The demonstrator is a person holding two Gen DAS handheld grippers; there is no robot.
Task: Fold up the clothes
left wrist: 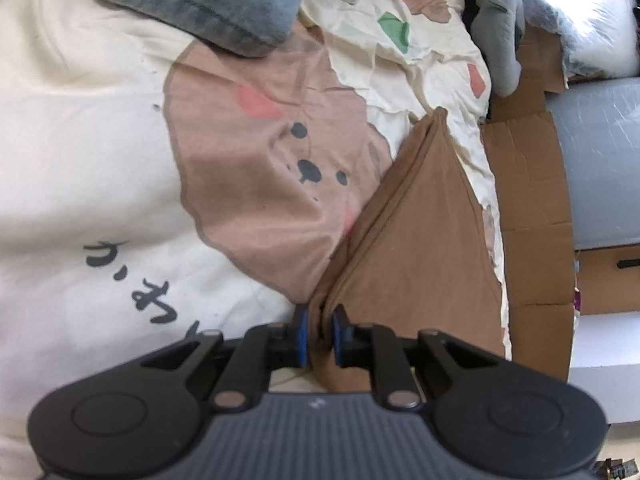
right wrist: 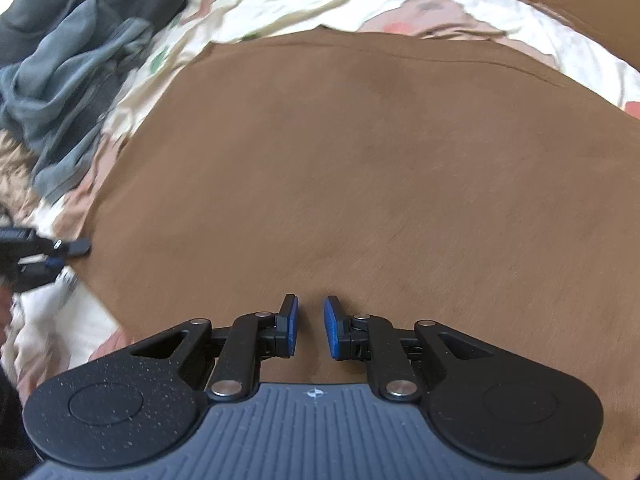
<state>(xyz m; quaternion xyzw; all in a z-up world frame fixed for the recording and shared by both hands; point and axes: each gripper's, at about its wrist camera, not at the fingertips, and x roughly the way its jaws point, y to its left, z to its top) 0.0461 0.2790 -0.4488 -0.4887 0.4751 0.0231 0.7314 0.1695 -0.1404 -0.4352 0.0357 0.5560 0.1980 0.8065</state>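
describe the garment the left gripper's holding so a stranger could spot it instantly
On the cream bedspread printed with a cartoon bear, find the plain brown garment at its right edge. Unlike the denim and grey clothes farther back, it is unpatterned brown, pinched in the left gripper.

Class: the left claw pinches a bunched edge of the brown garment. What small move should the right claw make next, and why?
Probably lower the right claw and close it on the brown garment: its jaws stand apart over flat cloth, gripping nothing, while the left claw already pinches a fold, so a second grip allows folding.
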